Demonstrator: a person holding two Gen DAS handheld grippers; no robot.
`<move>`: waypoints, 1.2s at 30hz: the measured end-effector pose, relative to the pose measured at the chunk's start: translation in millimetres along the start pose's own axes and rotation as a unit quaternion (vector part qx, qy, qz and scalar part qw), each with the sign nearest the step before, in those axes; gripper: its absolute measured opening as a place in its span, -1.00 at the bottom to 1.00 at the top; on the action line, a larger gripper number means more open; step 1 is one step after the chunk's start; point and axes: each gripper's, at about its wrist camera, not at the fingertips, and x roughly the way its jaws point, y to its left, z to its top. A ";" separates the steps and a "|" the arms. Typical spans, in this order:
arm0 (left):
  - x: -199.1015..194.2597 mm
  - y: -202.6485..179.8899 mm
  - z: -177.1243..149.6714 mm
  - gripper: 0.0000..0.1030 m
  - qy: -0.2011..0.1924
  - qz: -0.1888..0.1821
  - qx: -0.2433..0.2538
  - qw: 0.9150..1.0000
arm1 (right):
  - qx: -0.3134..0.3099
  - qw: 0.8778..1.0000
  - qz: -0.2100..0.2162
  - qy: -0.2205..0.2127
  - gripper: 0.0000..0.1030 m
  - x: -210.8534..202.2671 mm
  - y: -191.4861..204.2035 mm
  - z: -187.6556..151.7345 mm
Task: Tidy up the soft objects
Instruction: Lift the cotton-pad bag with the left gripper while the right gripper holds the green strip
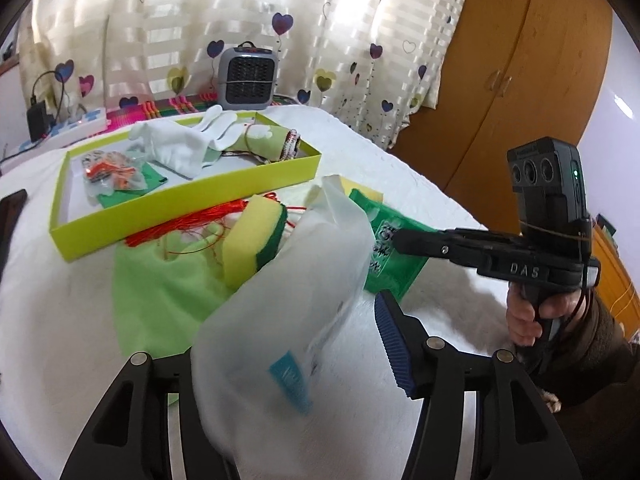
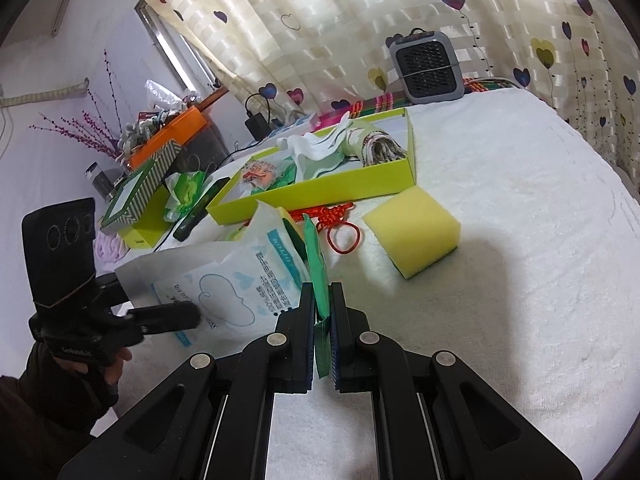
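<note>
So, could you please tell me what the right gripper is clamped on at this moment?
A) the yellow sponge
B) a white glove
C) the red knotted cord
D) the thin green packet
D: in the right wrist view, the right gripper has its pads pressed on the edge of the thin green packet, while the yellow sponge lies apart on the white cover.

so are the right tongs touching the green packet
Touching. The right wrist view shows the right tongs shut on the green packet, both pads pressed flat against its sides.
</note>
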 end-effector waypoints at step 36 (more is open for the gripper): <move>14.1 -10.8 -1.5 -0.43 -0.005 0.039 -0.001 0.999 | 0.016 1.000 0.007 -0.002 -0.87 -0.6 -8.9 -1.6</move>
